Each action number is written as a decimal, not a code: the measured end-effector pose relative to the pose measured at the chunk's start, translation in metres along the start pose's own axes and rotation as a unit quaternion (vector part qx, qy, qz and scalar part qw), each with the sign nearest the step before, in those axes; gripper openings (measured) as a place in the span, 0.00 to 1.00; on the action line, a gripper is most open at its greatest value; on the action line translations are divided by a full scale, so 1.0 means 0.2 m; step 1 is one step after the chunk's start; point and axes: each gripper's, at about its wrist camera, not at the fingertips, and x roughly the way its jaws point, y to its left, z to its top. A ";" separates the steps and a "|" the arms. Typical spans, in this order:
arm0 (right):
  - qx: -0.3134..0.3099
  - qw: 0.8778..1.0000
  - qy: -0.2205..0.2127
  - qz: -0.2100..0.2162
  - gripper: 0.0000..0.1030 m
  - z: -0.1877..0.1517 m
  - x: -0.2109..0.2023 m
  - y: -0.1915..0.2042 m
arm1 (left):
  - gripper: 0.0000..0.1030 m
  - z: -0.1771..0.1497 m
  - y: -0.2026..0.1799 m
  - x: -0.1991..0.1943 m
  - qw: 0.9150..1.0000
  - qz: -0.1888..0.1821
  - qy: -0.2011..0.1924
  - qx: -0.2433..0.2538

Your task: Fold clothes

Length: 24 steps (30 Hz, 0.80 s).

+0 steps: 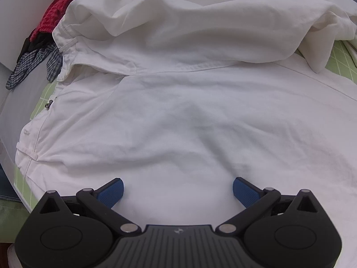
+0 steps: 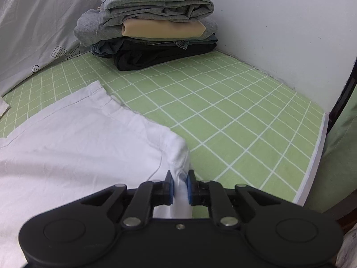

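White garment (image 1: 189, 116) corner pinched in right tool (image 2: 180, 186); left tool (image 1: 178, 189) hovers above it, spread apart.

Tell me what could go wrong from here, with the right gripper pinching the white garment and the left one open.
1. The right gripper holds only a thin bunched corner of the white garment; a pull could slip it free.
2. The left gripper is open above the cloth, holding nothing, so a one-sided pull may drag the garment askew.
3. The upper part is heaped in loose folds, which could get creased into the fold.
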 end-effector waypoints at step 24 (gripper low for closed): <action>-0.128 0.990 -0.029 -0.041 0.86 0.14 -0.05 0.48 | 1.00 0.02 0.21 -0.11 0.999 -0.043 -0.028 -0.019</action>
